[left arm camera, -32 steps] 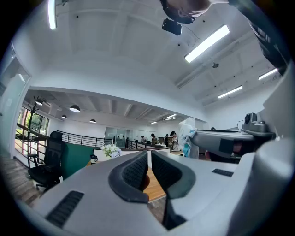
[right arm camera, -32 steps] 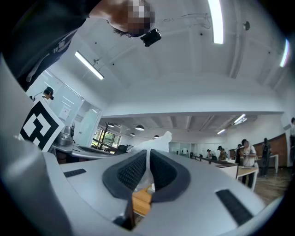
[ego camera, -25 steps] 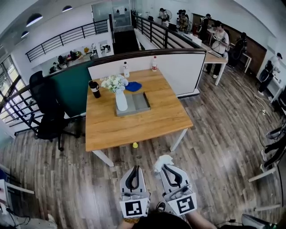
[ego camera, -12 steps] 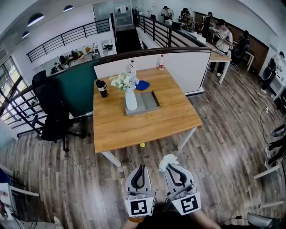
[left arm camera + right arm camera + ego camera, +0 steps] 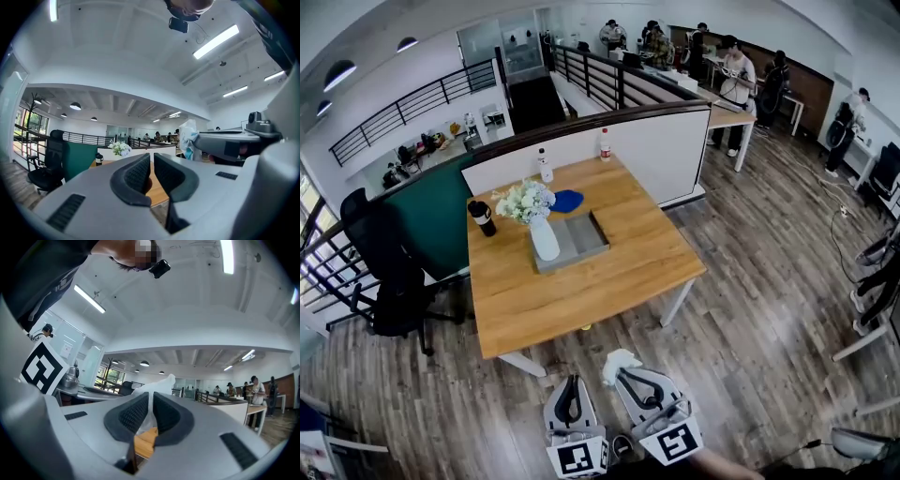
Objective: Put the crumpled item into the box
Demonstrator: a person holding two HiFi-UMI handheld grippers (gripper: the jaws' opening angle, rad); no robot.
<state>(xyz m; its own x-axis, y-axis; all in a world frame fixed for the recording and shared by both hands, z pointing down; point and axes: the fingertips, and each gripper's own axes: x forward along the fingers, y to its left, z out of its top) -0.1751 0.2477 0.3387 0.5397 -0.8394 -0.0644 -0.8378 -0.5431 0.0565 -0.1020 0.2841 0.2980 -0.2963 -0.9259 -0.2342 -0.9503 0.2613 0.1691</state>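
A white crumpled paper [image 5: 617, 362] is pinched in my right gripper [image 5: 623, 377], which is shut on it low in the head view, over the wooden floor in front of the table. In the right gripper view the paper [image 5: 158, 383] sticks up from between the closed jaws of the right gripper [image 5: 151, 405]. My left gripper [image 5: 569, 398] is beside it on the left, shut with nothing held; its jaws nearly touch in the left gripper view [image 5: 152, 163]. The shallow grey box [image 5: 589, 232] lies on the middle of the wooden table [image 5: 609, 272], well ahead of both grippers.
A white vase of flowers [image 5: 542, 234] stands on the box's left part. A blue item [image 5: 567, 201], a black cup [image 5: 481, 217] and two bottles [image 5: 544, 165] sit at the table's far side. A black office chair [image 5: 380, 277] is left. People stand far behind the partition [image 5: 628, 141].
The view has swung: the table now lies further left and both grippers sit lower in the frame. The right gripper still holds the crumpled paper; the left stays shut.
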